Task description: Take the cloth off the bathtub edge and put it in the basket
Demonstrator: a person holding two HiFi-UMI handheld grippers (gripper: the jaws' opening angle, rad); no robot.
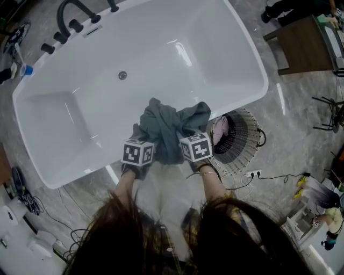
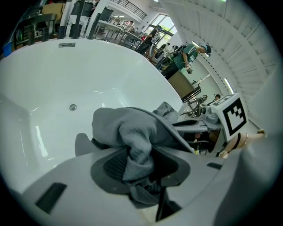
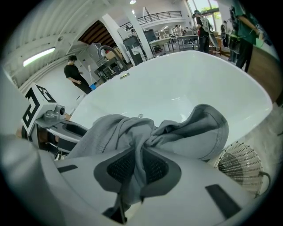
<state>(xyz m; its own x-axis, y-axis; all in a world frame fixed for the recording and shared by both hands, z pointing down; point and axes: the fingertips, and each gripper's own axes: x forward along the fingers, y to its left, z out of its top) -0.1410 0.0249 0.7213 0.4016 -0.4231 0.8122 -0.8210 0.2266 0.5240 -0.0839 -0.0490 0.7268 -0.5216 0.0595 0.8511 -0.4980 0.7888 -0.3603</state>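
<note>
A grey-green cloth [image 1: 166, 126] lies bunched over the near edge of the white bathtub [image 1: 236, 48]. My left gripper [image 1: 141, 138] holds its left side. In the left gripper view a thick fold of the cloth [image 2: 132, 132] fills the gap between the pads of the left gripper [image 2: 139, 165]. My right gripper [image 1: 189, 137] pinches the right side. The right gripper view shows the right gripper [image 3: 137, 167] with a thin fold of the cloth [image 3: 132, 132] squeezed tight between its pads. A round wire basket [image 1: 242, 142] stands on the floor just right of the grippers.
Something pink [image 1: 220, 131] lies inside the basket, whose rim also shows in the right gripper view as the basket [image 3: 241, 165]. A black faucet [image 1: 72, 11] sits at the tub's far left corner, the drain [image 1: 122, 75] in its floor. A wooden table [image 1: 301, 43] stands far right. Cables [image 1: 269, 177] run on the floor.
</note>
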